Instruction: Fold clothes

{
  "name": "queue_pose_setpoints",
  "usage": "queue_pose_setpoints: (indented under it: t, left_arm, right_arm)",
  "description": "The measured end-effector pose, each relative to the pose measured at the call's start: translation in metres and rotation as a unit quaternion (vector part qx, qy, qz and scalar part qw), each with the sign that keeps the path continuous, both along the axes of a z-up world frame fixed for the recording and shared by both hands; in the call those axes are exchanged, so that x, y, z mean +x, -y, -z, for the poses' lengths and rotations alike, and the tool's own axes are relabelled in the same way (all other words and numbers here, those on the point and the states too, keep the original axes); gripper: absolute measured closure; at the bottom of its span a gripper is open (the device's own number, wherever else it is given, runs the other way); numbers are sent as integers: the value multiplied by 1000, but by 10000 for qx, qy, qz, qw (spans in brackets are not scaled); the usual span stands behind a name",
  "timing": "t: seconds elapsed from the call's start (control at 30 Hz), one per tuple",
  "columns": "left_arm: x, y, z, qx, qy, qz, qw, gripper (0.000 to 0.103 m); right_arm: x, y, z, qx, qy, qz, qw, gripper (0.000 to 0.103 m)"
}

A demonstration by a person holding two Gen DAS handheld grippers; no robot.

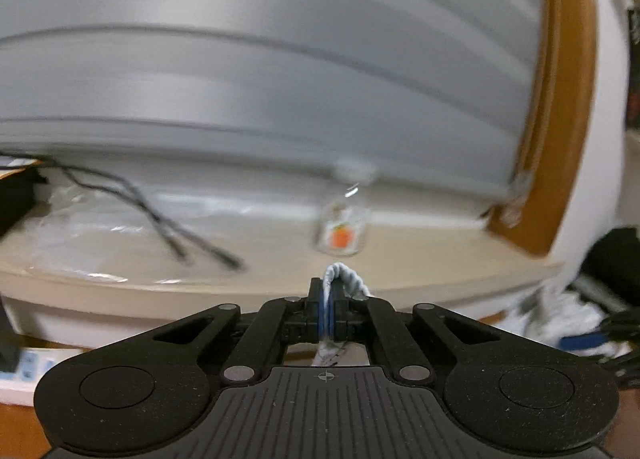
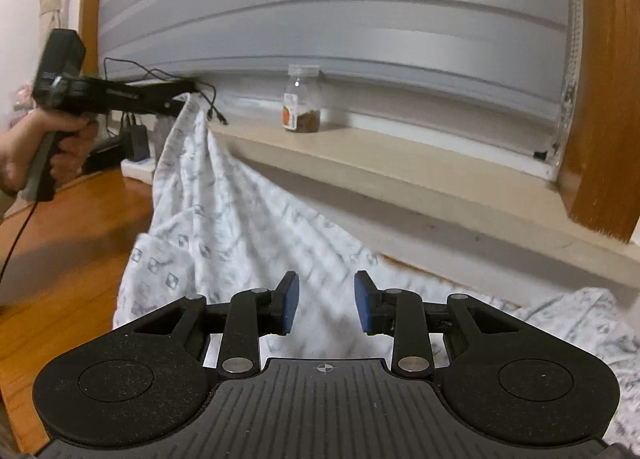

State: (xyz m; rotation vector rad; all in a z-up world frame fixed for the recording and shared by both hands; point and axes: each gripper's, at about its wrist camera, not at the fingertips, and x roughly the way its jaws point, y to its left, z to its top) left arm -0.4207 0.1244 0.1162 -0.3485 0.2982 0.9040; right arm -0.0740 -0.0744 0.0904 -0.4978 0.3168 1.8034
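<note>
Right gripper (image 2: 326, 301) empty; only its view shows the left gripper (image 2: 188, 97) lifting the garment (image 2: 224, 215).

Both handheld grippers are matte black plastic. The right gripper (image 2: 326, 305) has a ribbed central plate with a small crosshair mark at its 12 o'clock edge, round discs at 9 and 3 o'clock, silver pivot screws on jointed linkage arms, and blue pads (image 2: 290, 305) lining its fingers. The left gripper (image 1: 330, 313) matches it. Seen side-on, it has a boxy black body, pistol-style handle and thin black cable trailing towards 6 o'clock.
</note>
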Motion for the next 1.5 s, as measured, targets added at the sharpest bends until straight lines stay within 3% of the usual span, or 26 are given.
queue_pose_setpoints:
  t: [0.13, 0.33, 0.4, 0.47, 0.6, 0.7, 0.77, 0.97, 1.03, 1.17, 1.43, 1.5]
  left_arm:
    - [-6, -11, 29, -290, -85, 15, 9995, 100]
    - [-8, -18, 64, -538, 58, 66, 9985, 100]
    - [-5, -19, 70, -555, 18, 87, 9984, 100]
    - [-3, -22, 73, -594, 40, 96, 9982, 100]
    - [-3, -24, 74, -663, -21, 6, 9978, 99]
    - [-6, -18, 68, -581, -194, -93, 9981, 73]
    - [-9, -12, 63, -511, -310, -169, 9981, 45]
    - [-3, 6, 44, -355, -438, -99, 9984, 36]
    - [17, 15, 36, -390, -479, 224, 9978, 27]
    - [77, 43, 31, -468, -562, 1117, 9910, 26]
    - [228, 92, 34, -475, -981, 2548, 9608, 26]
    - [256, 102, 41, -629, -1058, 2875, 9498, 29]
  right_arm:
    - [5, -4, 13, -212, 204, 318, 9991, 71]
    - [72, 4, 15, -286, 269, 1220, 9918, 71]
    - [100, 9, 13, -213, 297, 1569, 9869, 70]
    - [127, 11, 11, -130, 389, 1982, 9793, 59]
    - [177, 21, 12, -100, 419, 2597, 9647, 59]
    - [197, 34, 16, -139, 376, 2750, 9606, 59]
    - [206, 42, 20, -209, 376, 2806, 9589, 59]
    - [222, 59, 40, -674, 529, 2788, 9565, 58]
    - [227, 60, 47, -862, 577, 2791, 9546, 57]
    - [239, 61, 51, -1064, 570, 2752, 9538, 56]
    - [250, 62, 49, -1150, 556, 2585, 9575, 52]
    - [252, 66, 46, -1112, 484, 2549, 9593, 58]
